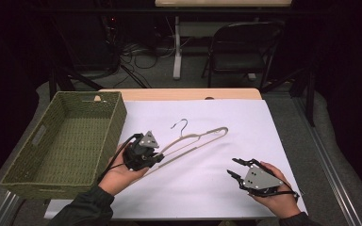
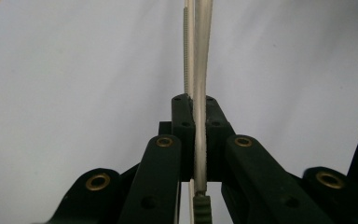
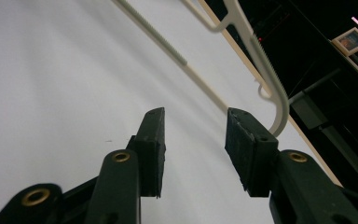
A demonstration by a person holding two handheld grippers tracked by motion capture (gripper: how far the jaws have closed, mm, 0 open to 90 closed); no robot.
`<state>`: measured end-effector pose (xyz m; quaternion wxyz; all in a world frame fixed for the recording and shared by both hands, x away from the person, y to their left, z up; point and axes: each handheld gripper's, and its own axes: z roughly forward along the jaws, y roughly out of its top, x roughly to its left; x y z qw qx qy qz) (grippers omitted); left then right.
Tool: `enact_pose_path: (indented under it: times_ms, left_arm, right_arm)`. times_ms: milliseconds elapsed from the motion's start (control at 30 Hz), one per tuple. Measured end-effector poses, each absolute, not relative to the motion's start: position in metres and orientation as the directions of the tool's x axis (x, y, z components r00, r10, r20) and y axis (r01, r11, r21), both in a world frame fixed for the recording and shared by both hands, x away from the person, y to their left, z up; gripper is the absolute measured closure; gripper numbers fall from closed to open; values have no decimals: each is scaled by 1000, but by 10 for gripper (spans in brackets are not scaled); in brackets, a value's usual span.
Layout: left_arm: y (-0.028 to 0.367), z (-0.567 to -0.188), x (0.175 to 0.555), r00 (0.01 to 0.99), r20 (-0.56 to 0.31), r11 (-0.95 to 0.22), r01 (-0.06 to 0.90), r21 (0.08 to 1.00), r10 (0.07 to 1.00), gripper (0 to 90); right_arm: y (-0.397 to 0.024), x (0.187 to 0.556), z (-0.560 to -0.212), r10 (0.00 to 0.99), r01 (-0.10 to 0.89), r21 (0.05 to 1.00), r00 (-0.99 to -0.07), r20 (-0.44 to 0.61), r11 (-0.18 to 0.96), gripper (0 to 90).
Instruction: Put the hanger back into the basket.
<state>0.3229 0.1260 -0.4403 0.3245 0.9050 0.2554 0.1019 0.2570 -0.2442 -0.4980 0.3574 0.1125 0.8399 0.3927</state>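
In the high view the left gripper (image 1: 156,157) clamps the near end of the pale clothes hanger (image 1: 195,140) lying on the white sheet (image 1: 207,188) beside the woven basket (image 1: 82,141), so the step in hand looks like gripping the hanger, and the next move probably calls for lifting it level toward the basket. In the left gripper view the jaws are pinched on the hanger's bar (image 2: 199,93), whose far end runs out of frame. In the right gripper view the right gripper (image 3: 193,149) stands wide and empty short of the hanger (image 3: 265,70), its hook cut off.

One hanger (image 1: 195,140), one woven basket (image 1: 52,179) (green), two tools, one chair (image 1: 242,44).
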Motion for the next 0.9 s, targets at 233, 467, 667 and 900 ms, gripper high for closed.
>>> enact_pose_path:
  times_ms: [233,467,667,900]
  left_arm:
    - [154,-414,314,817,-12,-579,418,700,576,872]
    - [182,-388,306,799,-6,-545,416,728,601,873]
    - [215,-374,307,760,-7,-495,430,755,650,872]
    - [253,-369,317,708,-19,-431,451,781,706,872]
  right_arm:
    - [-246,259,-498,476,-84,744,-720,-505,662,570]
    - [-248,262,-501,494,-67,754,-717,-491,653,532]
    - [-249,263,-502,506,-56,763,-718,-478,643,532]
    - [-248,262,-502,501,-42,749,-719,-482,661,532]
